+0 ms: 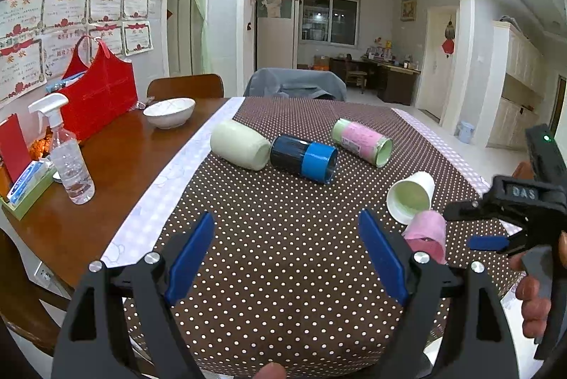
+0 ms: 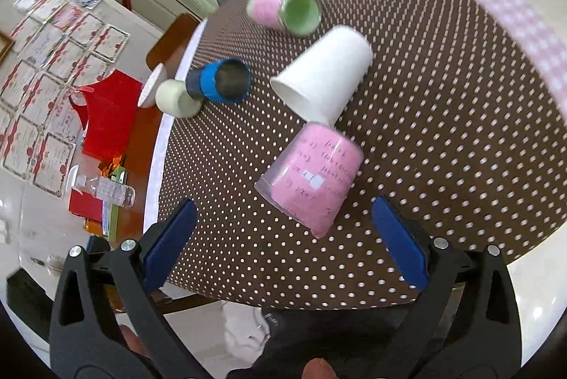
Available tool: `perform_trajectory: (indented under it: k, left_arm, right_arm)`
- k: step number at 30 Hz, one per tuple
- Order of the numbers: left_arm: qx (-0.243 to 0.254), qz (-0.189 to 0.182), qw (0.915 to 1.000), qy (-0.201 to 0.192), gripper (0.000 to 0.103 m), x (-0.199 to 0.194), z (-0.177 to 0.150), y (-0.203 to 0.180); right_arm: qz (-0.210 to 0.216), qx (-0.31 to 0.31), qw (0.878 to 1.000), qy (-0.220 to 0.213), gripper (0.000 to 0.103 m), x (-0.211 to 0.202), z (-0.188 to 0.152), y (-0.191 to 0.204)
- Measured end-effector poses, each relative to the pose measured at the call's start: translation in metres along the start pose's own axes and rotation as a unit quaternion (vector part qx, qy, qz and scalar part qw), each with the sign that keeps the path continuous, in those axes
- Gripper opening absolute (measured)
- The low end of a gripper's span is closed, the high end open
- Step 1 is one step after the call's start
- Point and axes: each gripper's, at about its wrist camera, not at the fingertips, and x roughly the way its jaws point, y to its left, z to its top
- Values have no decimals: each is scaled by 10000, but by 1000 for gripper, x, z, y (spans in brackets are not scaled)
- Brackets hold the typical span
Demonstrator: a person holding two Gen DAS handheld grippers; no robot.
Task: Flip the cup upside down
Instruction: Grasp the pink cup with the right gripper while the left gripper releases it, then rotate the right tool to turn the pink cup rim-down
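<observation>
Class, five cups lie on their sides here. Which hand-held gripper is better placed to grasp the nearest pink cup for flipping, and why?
Right. The right hand-held gripper is open with the pink cup just ahead between its fingers; the left hand-held gripper faces bare tablecloth.

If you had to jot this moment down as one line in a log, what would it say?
left tongs: open, empty | right tongs: open, facing pink cup | pink cup: on its side, touching white cup | flip: not started
</observation>
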Motion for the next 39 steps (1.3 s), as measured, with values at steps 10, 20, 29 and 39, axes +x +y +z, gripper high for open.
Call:
perform_trajectory:
  k: [10,20,29,39]
  left_arm:
    - [-50,-104,9998,187,82,21,-10,13]
    - [-163,-244,9990,331,82,33,-17,18]
    - [-119,-178,9994,270,82,29,-14,16]
    - [-186,-98,9996,194,82,22,-10,14]
  right_arm:
    - [-377,680,9961,421,95,35,26,-11]
    - [-674,815,9907,853,66,71,40,-6]
    - [-126,117,9988,465,62,47,31,8]
    - [39,-1471,9813,-1238,61,13,10,46]
